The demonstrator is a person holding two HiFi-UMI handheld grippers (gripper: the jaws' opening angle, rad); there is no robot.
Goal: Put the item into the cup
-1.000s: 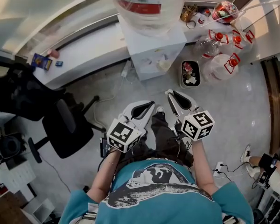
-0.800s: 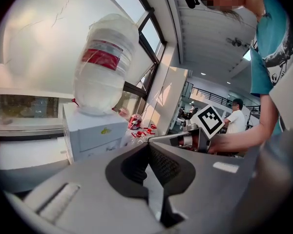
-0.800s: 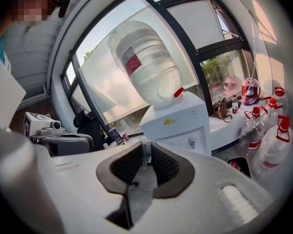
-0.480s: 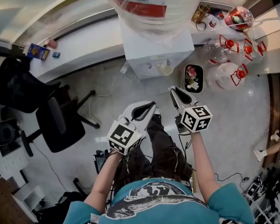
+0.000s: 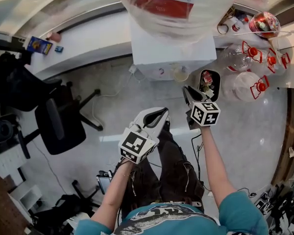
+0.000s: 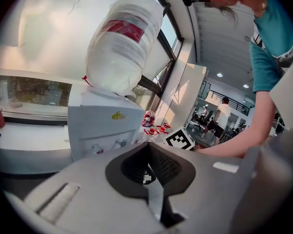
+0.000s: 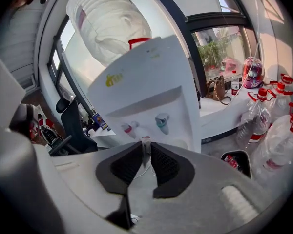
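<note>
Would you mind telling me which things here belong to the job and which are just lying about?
Job: thin clear item, pinched in the right gripper; cup at the front of the water dispenser.
Lying about: water jugs, waste bin, office chair, blue packet on the ledge.

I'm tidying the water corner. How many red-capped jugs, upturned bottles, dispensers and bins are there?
Clear plastic water jugs with red caps: 4
Large clear bottle upturned on the dispenser: 1
White box-shaped water dispenser: 1
Small black waste bin: 1
Total: 7
</note>
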